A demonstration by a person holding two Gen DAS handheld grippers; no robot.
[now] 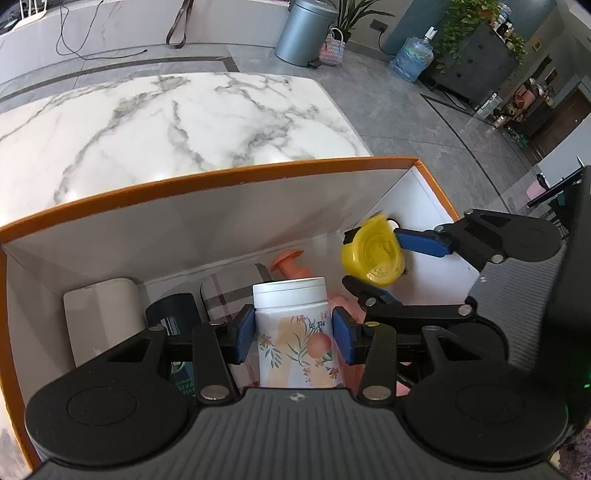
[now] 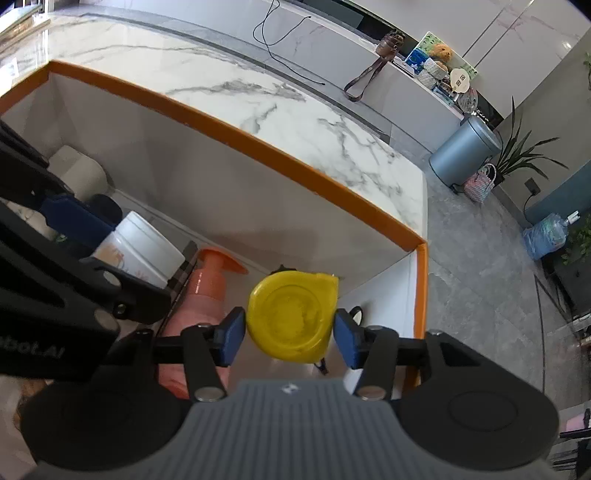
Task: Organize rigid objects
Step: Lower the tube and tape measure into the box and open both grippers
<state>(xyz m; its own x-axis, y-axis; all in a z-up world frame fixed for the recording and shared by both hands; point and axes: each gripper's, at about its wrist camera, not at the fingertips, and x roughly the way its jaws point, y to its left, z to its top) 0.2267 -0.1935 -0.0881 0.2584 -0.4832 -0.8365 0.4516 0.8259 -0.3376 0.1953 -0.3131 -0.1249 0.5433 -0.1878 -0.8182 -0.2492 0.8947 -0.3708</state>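
My left gripper is shut on a white jar with a flower print, held upright inside the orange-rimmed box. My right gripper is shut on a yellow round tape measure, held over the box's right end. From the left wrist view the right gripper with the yellow tape measure is at the right. From the right wrist view the jar and the left gripper's blue pad show at the left.
In the box lie a pink pump bottle, a white roll, a dark item and a plaid cloth. The box stands on a marble table. A grey bin and a water jug stand on the floor beyond.
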